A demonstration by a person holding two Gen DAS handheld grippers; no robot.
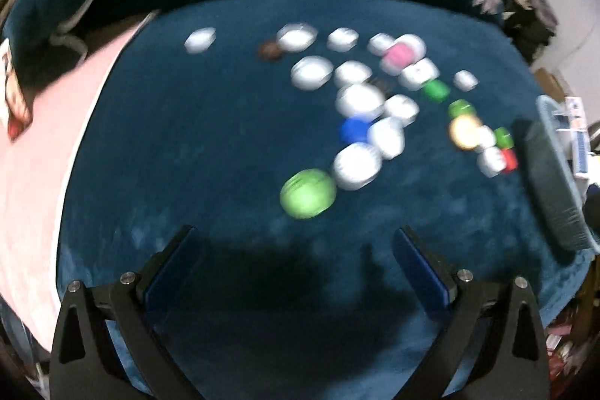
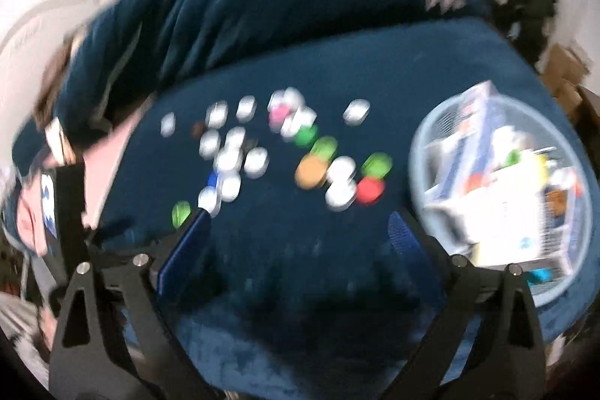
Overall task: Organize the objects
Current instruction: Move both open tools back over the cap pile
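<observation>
A pink sheet point(image 1: 45, 145) is showing at the left edge, cardboard boxes point(image 2: 566, 70) sitting upper right.

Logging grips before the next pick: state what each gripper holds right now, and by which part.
Nothing is held. The left gripper and right gripper both stand open and empty above the blue cloth, short of the scattered caps.

Both views were smeared by motion blur. The caps point(image 1: 356, 100) on the blue cloth point(image 1: 187, 156) showed only as soft blobs; their markings and exact shapes could not be read. The basket point(image 1: 555, 175) was cut off at the right edge of the left view. In the right view its contents point(image 2: 498, 182) were blurred beyond identification. Each gripper's base was cropped by the lower edge.
</observation>
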